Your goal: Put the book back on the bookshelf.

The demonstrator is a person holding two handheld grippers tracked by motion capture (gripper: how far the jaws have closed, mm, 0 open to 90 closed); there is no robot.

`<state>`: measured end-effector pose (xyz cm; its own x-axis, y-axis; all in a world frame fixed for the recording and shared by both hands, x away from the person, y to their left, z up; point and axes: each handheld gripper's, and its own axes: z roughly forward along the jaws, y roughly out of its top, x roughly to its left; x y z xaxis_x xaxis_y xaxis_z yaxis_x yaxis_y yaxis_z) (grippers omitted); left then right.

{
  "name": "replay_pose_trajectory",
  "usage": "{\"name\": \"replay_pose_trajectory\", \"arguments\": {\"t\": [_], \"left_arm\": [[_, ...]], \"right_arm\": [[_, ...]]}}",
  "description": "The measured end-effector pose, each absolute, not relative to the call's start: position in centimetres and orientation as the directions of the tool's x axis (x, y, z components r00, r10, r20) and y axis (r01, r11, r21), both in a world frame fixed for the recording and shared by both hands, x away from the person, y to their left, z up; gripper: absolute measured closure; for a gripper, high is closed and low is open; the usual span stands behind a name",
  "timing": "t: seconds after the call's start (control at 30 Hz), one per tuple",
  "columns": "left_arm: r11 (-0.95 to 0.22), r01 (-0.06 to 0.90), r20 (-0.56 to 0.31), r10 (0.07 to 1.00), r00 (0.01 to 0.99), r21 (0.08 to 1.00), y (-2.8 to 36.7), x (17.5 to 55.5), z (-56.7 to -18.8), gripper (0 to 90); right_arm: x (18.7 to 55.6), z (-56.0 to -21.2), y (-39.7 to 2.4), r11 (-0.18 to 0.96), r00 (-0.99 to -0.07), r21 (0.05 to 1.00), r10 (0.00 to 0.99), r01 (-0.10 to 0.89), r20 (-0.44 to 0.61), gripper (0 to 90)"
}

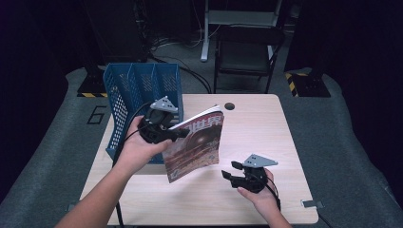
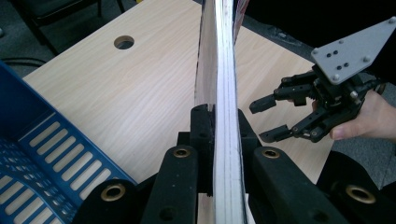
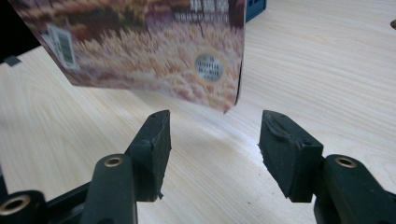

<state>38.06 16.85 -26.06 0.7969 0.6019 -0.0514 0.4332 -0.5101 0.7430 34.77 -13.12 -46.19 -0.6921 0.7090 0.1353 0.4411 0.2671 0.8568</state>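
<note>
A: Start at the left edge of the tabletop. What stands there?

B: A blue file rack [image 1: 142,90] sits at the far left corner, its slots facing up. Just beside it, the left gripper [image 1: 177,134] holds a magazine [image 1: 197,145] up off the table, jaws clamped tight on one edge, cover tilted toward the near side.

A: And the right gripper?

B: The right gripper [image 1: 227,171] is low near the near right corner of the tabletop [image 1: 256,128], apart from the magazine. Its jaws stand open with nothing between them.

A: So how far along is the job?

B: I'd judge about midway. The magazine is lifted and carried by one hand alone; the other hand looks to have no further part in holding it. What remains is to bring it over the rack and slide it into a slot. None of that is done yet.

A: Do the gripper views add anything?

B: The left gripper view shows the magazine [image 2: 224,93] edge-on, its pages pinched between the black jaws, which the high view hides behind the hand. The right gripper view shows the lower corner of the cover [image 3: 154,56] hanging clear above the wood. Which rack slot is meant, I can't tell; the high view is too dim.
</note>
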Motion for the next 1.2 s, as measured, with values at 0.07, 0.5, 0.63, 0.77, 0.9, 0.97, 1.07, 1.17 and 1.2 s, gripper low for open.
{"name": "replay_pose_trajectory", "arguments": {"t": [0.07,0.5,0.63,0.77,0.9,0.97,1.07,1.17,1.2], "left_arm": [[-0.509,0.434,-0.052,0.603,0.796,0.744,16.8,38.1,-25.9,83.9],[-0.508,0.422,-0.04,0.602,0.797,0.751,16.7,38.3,-23.9,84.0],[-0.507,0.419,-0.032,0.608,0.793,0.753,16.8,38.4,-22.9,84.0],[-0.496,0.42,-0.037,0.612,0.79,0.76,17.1,38.4,-22.1,83.9],[-0.488,0.424,-0.037,0.622,0.782,0.763,17.6,38.6,-21.2,83.9],[-0.48,0.428,-0.04,0.629,0.777,0.766,17.9,38.6,-20.8,83.9],[-0.469,0.43,-0.039,0.639,0.768,0.772,18.6,38.8,-20.3,84.0],[-0.456,0.437,-0.042,0.653,0.756,0.775,19.2,39.0,-19.9,83.9],[-0.452,0.442,-0.045,0.658,0.752,0.775,19.4,39.0,-19.8,84.0]], "right_arm": [[34.8,-46.4,-13.1,0.265,-0.689,0.853,0.711,0.449,0.141,42.7],[35.0,-47.1,-13.4,0.245,-0.667,0.845,0.727,0.476,0.165,42.1],[35.0,-47.1,-13.3,0.234,-0.659,0.844,0.732,0.483,0.175,42.1],[35.1,-47.2,-13.2,0.243,-0.662,0.84,0.73,0.486,0.172,42.1],[35.1,-47.3,-13.1,0.241,-0.66,0.838,0.731,0.49,0.176,42.1],[35.0,-47.3,-13.2,0.241,-0.664,0.837,0.725,0.492,0.182,42.1],[35.1,-47.3,-13.3,0.241,-0.659,0.837,0.731,0.491,0.176,42.1],[35.1,-47.4,-13.3,0.234,-0.654,0.835,0.734,0.497,0.184,42.1],[35.1,-47.4,-13.4,0.235,-0.653,0.834,0.734,0.498,0.183,42.1]]}}
